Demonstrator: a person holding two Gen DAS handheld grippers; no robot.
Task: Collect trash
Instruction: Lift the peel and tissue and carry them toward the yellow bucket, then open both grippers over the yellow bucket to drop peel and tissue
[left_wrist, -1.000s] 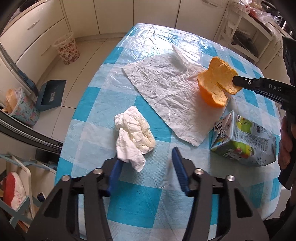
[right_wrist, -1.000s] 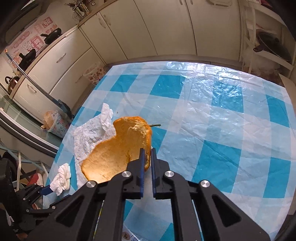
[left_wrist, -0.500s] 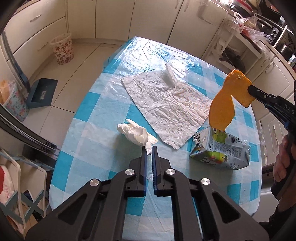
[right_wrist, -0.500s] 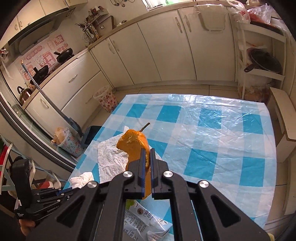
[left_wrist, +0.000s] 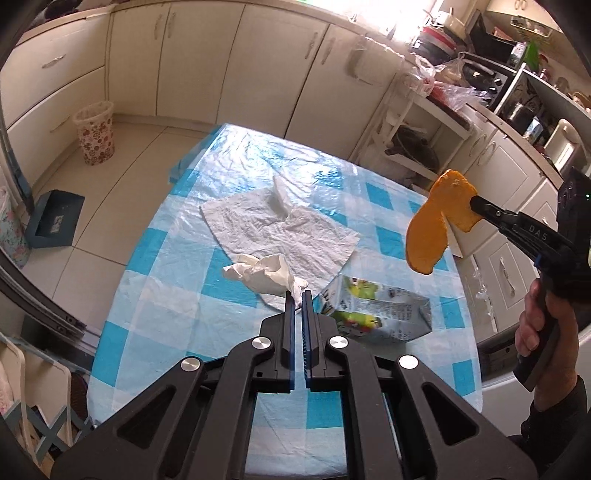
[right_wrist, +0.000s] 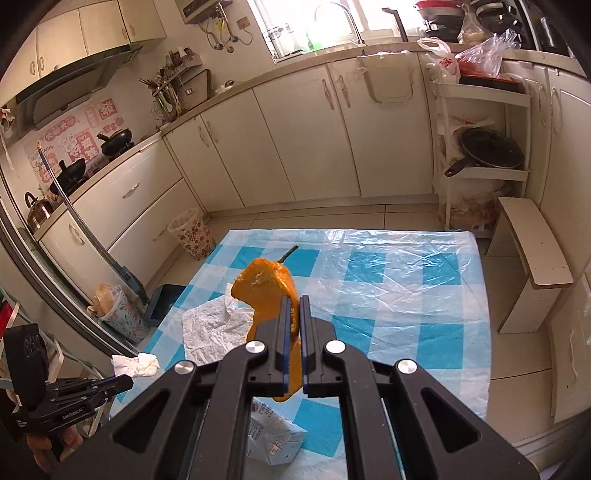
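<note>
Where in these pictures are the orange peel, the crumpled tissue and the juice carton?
Orange peel (left_wrist: 426, 240): left wrist view, on its hanging lower lobe.
Crumpled tissue (left_wrist: 264, 275): left wrist view, on the middle of the wad.
Juice carton (left_wrist: 384, 314): left wrist view, on its printed side panel.

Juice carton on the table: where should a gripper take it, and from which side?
Probably from above, jaws across the narrow width of the juice carton. It lies on its side on the table, partly crushed, so the broad printed face points up and the thin edges look easiest to pinch. The squashed end nearest the white sheet may give a flatter bite.
</note>
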